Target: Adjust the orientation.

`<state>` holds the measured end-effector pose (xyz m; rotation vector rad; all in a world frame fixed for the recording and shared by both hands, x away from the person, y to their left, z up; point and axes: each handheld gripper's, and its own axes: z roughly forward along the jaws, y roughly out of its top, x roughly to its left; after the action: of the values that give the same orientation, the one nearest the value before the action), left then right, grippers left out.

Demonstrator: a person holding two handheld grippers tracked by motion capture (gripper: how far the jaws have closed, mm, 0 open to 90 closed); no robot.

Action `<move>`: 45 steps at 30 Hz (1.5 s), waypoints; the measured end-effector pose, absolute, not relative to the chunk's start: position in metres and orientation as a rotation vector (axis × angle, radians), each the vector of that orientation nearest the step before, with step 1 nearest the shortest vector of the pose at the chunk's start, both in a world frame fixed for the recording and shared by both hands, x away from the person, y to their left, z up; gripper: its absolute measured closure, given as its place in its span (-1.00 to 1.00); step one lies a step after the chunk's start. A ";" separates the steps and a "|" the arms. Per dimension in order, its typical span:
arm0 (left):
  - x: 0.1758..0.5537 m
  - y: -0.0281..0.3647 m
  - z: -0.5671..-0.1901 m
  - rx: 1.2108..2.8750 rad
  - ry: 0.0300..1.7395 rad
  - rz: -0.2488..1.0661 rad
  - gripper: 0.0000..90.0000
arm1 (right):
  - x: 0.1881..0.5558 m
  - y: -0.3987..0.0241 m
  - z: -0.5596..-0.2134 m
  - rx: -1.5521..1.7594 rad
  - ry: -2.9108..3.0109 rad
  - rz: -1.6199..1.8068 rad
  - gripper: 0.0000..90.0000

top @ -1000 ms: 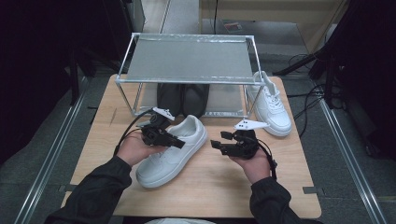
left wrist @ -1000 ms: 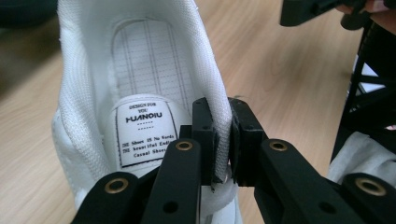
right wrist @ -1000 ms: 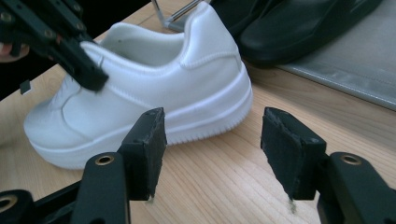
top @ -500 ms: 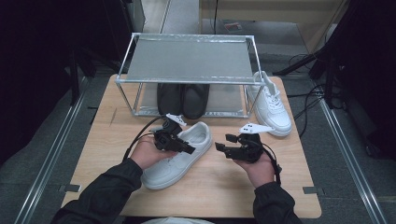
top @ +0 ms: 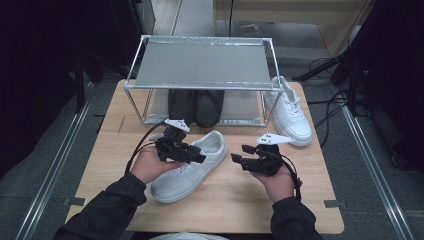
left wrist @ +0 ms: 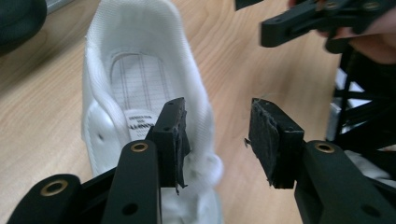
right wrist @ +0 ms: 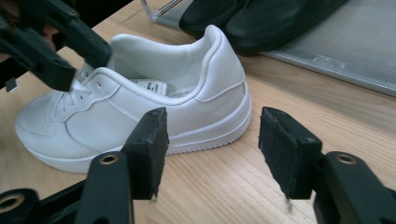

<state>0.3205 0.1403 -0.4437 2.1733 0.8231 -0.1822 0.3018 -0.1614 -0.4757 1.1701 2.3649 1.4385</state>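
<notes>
A white sneaker (top: 187, 167) lies on the wooden table (top: 310, 200), toe towards the person and heel towards the rack. My left gripper (top: 197, 155) hovers over its lace area. In the left gripper view, the jaws (left wrist: 218, 109) have just been opening and stand apart above the sneaker (left wrist: 140, 70) mouth, with nothing pressed between the pads. My right gripper (top: 239, 154) is just right of the sneaker and points at it. In the right gripper view, its jaws (right wrist: 212, 119) have just been closing slightly but stay wide, empty, and short of the sneaker (right wrist: 187, 93) heel.
A metal-framed rack (top: 200, 65) stands at the back of the table with a pair of black shoes (top: 197, 105) under it. A second white sneaker (top: 290, 112) sits beside the rack's right leg. Bare wood lies in front of the right hand.
The left gripper's jaws have spread apart over the sneaker. That hand shifted slightly right and then back. The right gripper has stayed almost still.
</notes>
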 end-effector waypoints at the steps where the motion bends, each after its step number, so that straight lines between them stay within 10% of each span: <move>1: 0.316 0.143 -0.443 2.168 0.830 -0.172 0.23 | 0.302 -0.161 -0.475 1.164 2.366 1.439 0.01; 10: 0.291 0.167 -0.447 2.158 0.904 -0.134 0.20 | 0.311 -0.145 -0.467 1.065 2.411 1.486 0.46; 18: 0.268 0.183 -0.455 2.138 0.964 -0.116 0.71 | 0.319 -0.128 -0.457 1.010 2.459 1.503 1.00; 24: 0.256 0.183 -0.462 2.156 0.972 -0.101 0.99 | 0.323 -0.110 -0.458 0.969 2.504 1.504 1.00; 45: 0.259 0.183 -0.480 2.200 0.975 -0.071 1.00 | 0.335 -0.087 -0.480 0.974 2.605 1.404 1.00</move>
<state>0.2586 0.1834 -0.4802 2.2002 0.9752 -0.0713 0.3354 -0.0870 -0.4802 0.9742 2.6050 1.4042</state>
